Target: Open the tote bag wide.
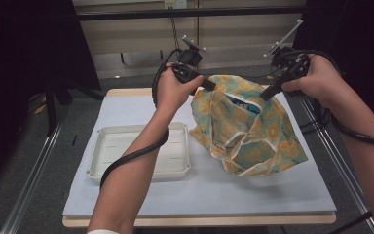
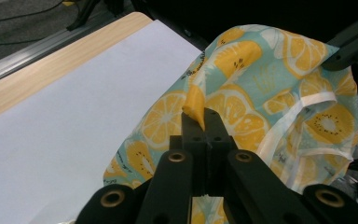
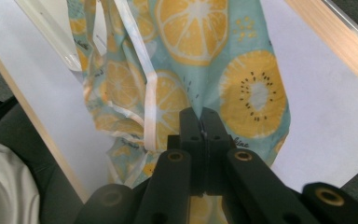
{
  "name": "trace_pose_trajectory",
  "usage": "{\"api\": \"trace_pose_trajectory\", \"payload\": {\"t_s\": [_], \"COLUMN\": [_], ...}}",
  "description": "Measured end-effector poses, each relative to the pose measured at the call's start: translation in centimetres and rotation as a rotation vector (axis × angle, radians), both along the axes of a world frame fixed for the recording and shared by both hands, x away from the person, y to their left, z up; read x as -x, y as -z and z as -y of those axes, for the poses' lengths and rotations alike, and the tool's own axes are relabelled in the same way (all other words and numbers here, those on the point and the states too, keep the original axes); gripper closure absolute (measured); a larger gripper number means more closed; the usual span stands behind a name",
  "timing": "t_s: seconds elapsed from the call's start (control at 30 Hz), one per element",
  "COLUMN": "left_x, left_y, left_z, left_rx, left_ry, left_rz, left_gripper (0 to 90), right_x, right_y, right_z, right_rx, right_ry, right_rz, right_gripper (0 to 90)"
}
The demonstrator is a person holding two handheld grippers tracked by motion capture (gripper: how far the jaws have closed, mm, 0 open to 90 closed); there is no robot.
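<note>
White plastic is sitting idle at the near left, where an empty tray is resting on the pale mat that is covering the wooden table. Moving right, the left gripper is pinching a fold at the left rim of a fruit-print cloth bag, its jaws pressed together on a small yellow tuck of fabric (that tuck looks slight). The bag is hanging between the two hands at the right half of the mat, its mouth being held apart and something dark and blue peeking inside, while its bottom is slumping on the mat. Farther right, the right gripper is clamping the opposite rim, jaws closed tight on the teal cloth. Judging from this, the thin cloth is likely to be slipping out of either pinch if the hands are pulling apart too hard, and the mouth would then be collapsing. Lifting unevenly is also risking tipping the contents out on the mat, and the loose white handles are dangling where a jaw could be snagging them.
</note>
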State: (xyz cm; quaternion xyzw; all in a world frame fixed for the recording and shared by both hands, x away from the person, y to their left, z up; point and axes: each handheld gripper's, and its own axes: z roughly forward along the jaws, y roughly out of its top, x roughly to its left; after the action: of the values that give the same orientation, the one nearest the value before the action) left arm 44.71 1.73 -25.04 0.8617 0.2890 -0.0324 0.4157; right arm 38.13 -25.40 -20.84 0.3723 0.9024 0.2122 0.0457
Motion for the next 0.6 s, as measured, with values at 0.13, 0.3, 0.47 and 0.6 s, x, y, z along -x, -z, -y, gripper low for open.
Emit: {"api": "trace_pose_trajectory", "payload": {"t_s": [0.13,0.3,0.47,0.6], "left_x": [0.0,-0.1,-0.4,-1.0], "left_y": [-0.5,-1.5,-1.7,-1.0], "left_z": [-0.3,-0.9,-1.0,-0.8], "left_rx": [0.017,0.025,0.008,0.001], "left_ry": [0.007,0.005,-0.012,-0.023], "left_rz": [-0.006,-0.006,0.015,0.004], "left_gripper": [90.0,90.0,90.0,90.0], "right_x": [0.1,-0.2,-1.1,-1.9], "right_y": [-1.2,-2.2,-2.8,-2.4], "right_z": [0.5,0.8,0.9,0.8], "right_rx": [-0.040,-0.069,-0.087,-0.082], "right_ry": [0.009,0.013,0.026,0.033], "right_rz": [0.012,0.042,0.081,0.098], "right_gripper": [90.0,90.0,90.0,90.0]}}
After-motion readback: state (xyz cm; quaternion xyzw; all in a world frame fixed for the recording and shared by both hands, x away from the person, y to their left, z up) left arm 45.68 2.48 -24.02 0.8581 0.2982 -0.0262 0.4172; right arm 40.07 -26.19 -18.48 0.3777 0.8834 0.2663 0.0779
